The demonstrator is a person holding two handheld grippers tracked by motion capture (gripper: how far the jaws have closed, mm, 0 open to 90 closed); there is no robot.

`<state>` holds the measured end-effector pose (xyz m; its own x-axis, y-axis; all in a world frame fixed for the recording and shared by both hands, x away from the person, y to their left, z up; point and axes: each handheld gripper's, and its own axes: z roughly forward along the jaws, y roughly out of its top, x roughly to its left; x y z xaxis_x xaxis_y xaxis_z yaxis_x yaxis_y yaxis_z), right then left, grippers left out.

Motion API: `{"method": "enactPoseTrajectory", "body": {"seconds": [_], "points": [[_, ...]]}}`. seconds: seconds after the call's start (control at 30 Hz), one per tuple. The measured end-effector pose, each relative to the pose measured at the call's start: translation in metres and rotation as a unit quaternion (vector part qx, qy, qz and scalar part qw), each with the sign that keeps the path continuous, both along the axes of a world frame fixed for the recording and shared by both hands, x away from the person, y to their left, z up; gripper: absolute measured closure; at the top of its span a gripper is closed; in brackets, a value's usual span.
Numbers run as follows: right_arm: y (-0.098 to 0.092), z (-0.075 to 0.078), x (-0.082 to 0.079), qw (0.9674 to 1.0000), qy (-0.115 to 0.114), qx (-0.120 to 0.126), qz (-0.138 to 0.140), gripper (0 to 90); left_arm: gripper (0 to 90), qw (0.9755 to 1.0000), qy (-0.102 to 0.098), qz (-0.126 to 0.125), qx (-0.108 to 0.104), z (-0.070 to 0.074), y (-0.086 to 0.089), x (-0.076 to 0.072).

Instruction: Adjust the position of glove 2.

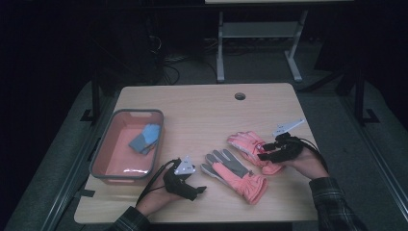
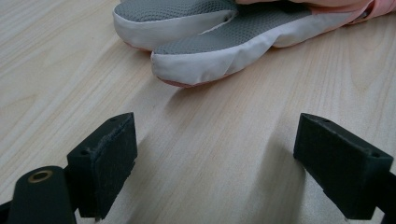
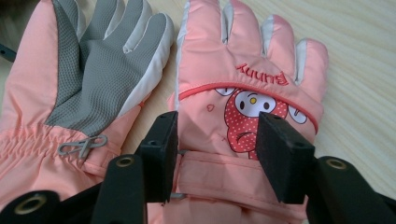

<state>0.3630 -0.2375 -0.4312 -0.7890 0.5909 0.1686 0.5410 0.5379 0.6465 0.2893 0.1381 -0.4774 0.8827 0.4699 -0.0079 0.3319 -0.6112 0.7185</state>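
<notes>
A: Where are the gloves?

B: Both lie on the wooden desk (image 1: 202, 110), side by side at its right half. The palm-up glove (image 1: 234, 174), pink with a grey palm, lies nearer the middle, its fingers pointing up and left. The bunny glove (image 1: 248, 144) lies just to its right, back side up, with a cartoon face and the word Bunny on it.

A: And the right tongs (image 1: 263, 152)?

B: They lie low over the cuff end of the bunny glove. In the right gripper view the two black pads stand partly apart, one on each side of the printed face, just above the wrist strap (image 3: 219, 170). There is a gap between the pads and the fabric does not look pinched, so they hold nothing.

A: The left tongs (image 1: 198, 190)?

B: Wide apart and empty. They sit low at the desk, aimed at the grey fingertips of the palm-up glove. In the left gripper view those fingertips lie a little way ahead of the pads, with bare wood between, not touching.

A: Anything else on the desk?

B: A pink bin (image 1: 111, 144) with a grey rim stands at the left side, well apart from the pink gloves. Inside it lies a blue and grey glove (image 1: 145, 138), toward the far right corner. Each hand (image 1: 308, 163) comes in from the near edge in a plaid sleeve (image 1: 332, 202)
</notes>
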Motion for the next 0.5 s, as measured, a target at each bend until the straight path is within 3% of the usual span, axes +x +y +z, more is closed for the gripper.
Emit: {"method": "enactPoseTrajectory", "body": {"seconds": [0.13,0.23,0.3,0.4,0.5], "points": [[0.002,-0.003,0.001,1.0,0.008,-0.004,-0.003,53.3,12.6,1.0,0.0,0.0,0.0,0.0,0.0,0.0],[0.01,-0.011,0.003,0.9997,0.017,-0.02,-0.002,60.6,12.6,1.0,0.0,0.0,0.0,0.0,0.0,0.0],[0.013,-0.013,0.004,0.9995,0.018,-0.025,-0.001,70.5,12.6,1.0,0.0,0.0,0.0,0.0,0.0,0.0],[0.011,-0.011,0.003,0.9997,0.021,-0.015,-0.003,82.6,12.6,1.0,0.0,0.0,0.0,0.0,0.0,0.0],[0.008,-0.01,0.003,0.9997,0.024,-0.002,-0.011,86.4,12.6,1.0,0.0,0.0,0.0,0.0,0.0,0.0]]}}
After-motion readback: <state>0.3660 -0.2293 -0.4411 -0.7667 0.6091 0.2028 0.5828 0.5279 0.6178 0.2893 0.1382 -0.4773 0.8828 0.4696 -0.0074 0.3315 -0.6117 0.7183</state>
